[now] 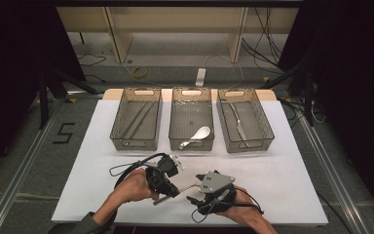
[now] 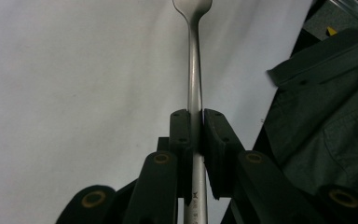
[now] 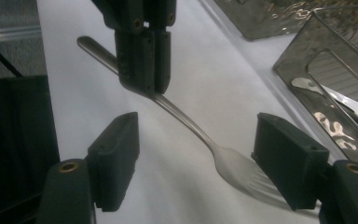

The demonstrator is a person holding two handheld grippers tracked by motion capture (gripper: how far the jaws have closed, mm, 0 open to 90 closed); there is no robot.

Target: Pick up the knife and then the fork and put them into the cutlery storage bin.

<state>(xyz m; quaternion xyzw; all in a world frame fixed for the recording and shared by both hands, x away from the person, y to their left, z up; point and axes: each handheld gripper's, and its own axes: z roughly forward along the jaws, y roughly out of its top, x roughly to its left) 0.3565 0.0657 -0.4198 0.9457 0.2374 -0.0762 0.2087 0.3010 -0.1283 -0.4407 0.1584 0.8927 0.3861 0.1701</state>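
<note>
A metal fork [image 1: 187,187] lies level just above the white mat near the front edge. My left gripper [image 1: 171,191] is shut on its handle. In the left gripper view the pads [image 2: 182,126] pinch the fork's stem [image 2: 194,70] and the head points away. My right gripper [image 1: 195,189], under its grey plate, faces the left one. In the right gripper view its jaws [image 3: 198,135] stand wide apart on either side of the fork's tines [image 3: 242,170] without touching them. The left gripper [image 3: 144,79] hangs above, clamped on the handle.
Three clear bins stand in a row behind: the left bin [image 1: 135,144] holds chopsticks [image 1: 137,118], the middle bin [image 1: 191,145] a white spoon [image 1: 200,132], the right bin [image 1: 251,145] metal cutlery [image 1: 238,124]. The white mat [image 1: 282,170] stretches to the right. Cables trail from both grippers.
</note>
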